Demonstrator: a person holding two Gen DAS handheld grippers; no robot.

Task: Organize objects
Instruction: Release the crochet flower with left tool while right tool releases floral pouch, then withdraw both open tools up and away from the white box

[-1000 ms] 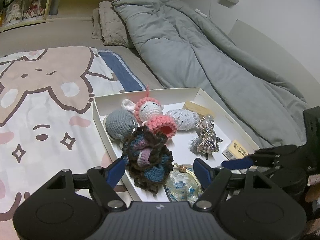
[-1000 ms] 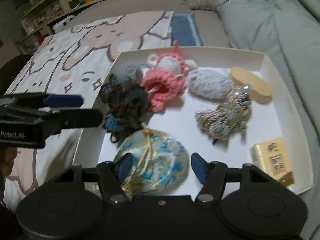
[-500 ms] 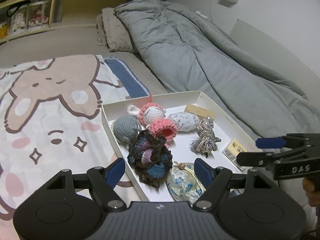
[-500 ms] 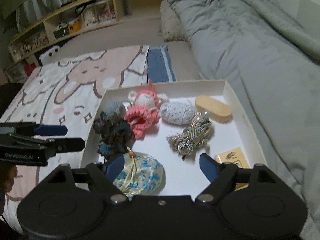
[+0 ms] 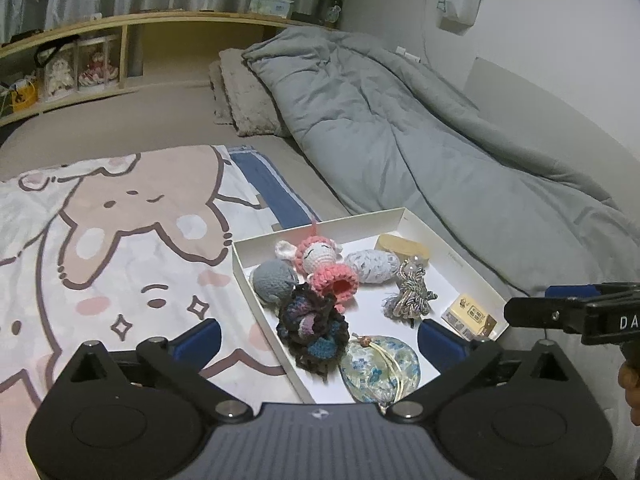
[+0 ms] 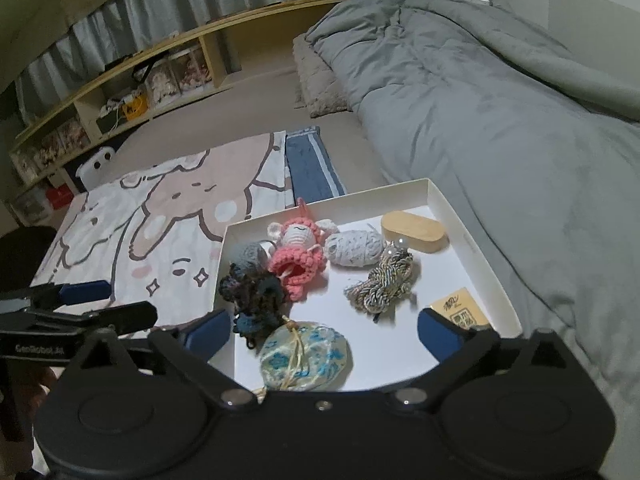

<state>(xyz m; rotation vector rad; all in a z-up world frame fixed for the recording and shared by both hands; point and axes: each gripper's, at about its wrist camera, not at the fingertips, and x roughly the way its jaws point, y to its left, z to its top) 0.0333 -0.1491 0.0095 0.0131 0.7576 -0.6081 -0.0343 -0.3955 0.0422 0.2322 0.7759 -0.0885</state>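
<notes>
Bedding fills most of both views: a shallow white box [image 5: 472, 264] sits on the bed, partly on a cartoon bear blanket [image 5: 120, 240] and just beside a rumpled grey duvet [image 5: 420, 128]. Inside the box, along its far side, lie a grey crochet ball [image 5: 272, 282], a pink crochet doll [image 5: 326, 268] with a white face, a pale crochet oval [image 5: 370, 266] and a tan oval case [image 6: 412, 232]. Nearer the cameras a dark ruffled crochet piece [image 5: 314, 330] touches the grey ball and the doll's skirt, and a blue-patterned drawstring pouch [image 6: 306, 362] rests at the near edge, touching the dark piece. A twisted cord bundle [image 6: 382, 282] lies in the middle, apart from the pouch, with a small yellow printed box [image 6: 460, 308] in the near right corner. The left gripper [image 5: 318, 338] hangs above the near left part of the box; its jaws have just been opening and now stand spread wide, with nothing pinched between them. The right gripper [image 6: 324, 328] hangs above the near edge, its jaws likewise just opened wide and gripping nothing; the pouch lies below it, untouched. Each gripper shows at the side of the other's view. A wooden shelf [image 6: 180, 52] runs along the far wall.
</notes>
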